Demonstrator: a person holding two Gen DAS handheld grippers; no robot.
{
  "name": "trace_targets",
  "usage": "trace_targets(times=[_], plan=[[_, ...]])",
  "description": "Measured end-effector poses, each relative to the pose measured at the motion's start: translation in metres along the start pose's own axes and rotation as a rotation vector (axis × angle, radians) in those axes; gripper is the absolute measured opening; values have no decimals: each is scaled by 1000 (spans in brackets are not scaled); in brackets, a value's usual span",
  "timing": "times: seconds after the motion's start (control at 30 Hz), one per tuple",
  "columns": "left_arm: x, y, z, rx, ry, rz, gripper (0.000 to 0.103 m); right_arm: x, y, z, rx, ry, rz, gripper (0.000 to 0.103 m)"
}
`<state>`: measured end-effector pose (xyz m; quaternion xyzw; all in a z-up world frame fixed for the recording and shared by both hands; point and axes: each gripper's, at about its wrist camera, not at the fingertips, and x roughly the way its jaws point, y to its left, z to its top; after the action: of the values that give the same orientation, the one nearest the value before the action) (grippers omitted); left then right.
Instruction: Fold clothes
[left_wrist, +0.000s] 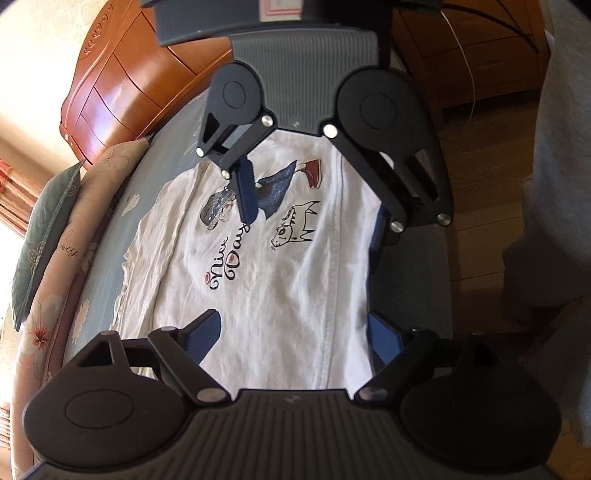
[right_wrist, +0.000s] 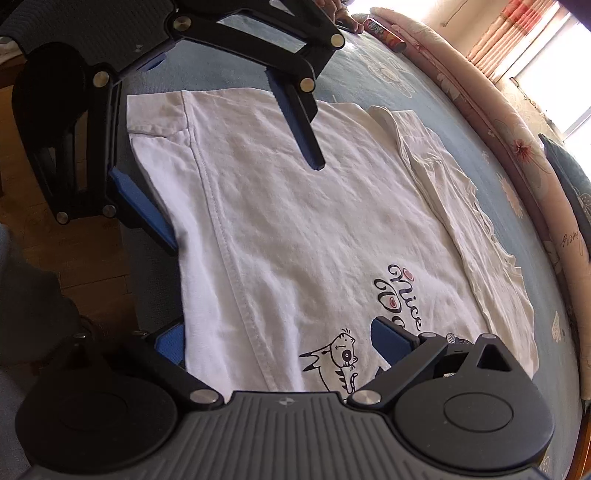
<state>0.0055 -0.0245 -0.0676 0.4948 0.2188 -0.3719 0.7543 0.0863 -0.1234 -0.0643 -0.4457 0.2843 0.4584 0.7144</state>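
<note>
White T-shirt (left_wrist: 280, 280) flat on blue bed (left_wrist: 99, 295). Left gripper (left_wrist: 291, 332) and right gripper (right_wrist: 280, 343) both wide, fingers straddling its near edge

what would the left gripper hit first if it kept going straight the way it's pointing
Most likely the white t-shirt spread on the bed: the left gripper points down with open jaws framing the cloth. The right gripper lies farther ahead, though depth is unclear.

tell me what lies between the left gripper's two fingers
The white shirt, lying flat on the bed; the left gripper is open over it. The left wrist view shows this.
</note>
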Motion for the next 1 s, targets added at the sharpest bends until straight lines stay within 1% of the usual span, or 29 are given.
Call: trace_targets(times=[0.1,0.2,0.33,0.4,0.47,0.5,0.6,0.63,0.77,0.9,1.0], plan=[[9,0,4,-40,34,-2,86,-3,-4,0,4,-6,-15,101],[17,5,4,-85,85,3,76,-4,-4,1,-4,-9,-19,101],[15,8,0,-81,93,-3,72,-2,-2,-1,-1,4,-6,101],[12,8,-2,-80,95,1,72,3,2,-4,-8,37,-1,101],[9,10,-4,-86,101,2,72,1,3,-12,7,22,-5,102],[8,11,-5,-91,103,5,72,1,2,-14,12,28,-13,102],[5,9,-8,-83,110,8,73,1,-1,-24,4,75,-117,102],[5,8,-9,-76,113,9,73,-1,-3,-28,6,84,-135,102],[4,6,-19,-65,156,11,73,-6,-7,-44,2,131,-171,102],[0,8,-31,-63,200,11,72,-13,-7,-59,-27,143,-191,102],[-4,6,-36,-41,221,0,64,-16,-9,-67,-41,150,-199,102]])
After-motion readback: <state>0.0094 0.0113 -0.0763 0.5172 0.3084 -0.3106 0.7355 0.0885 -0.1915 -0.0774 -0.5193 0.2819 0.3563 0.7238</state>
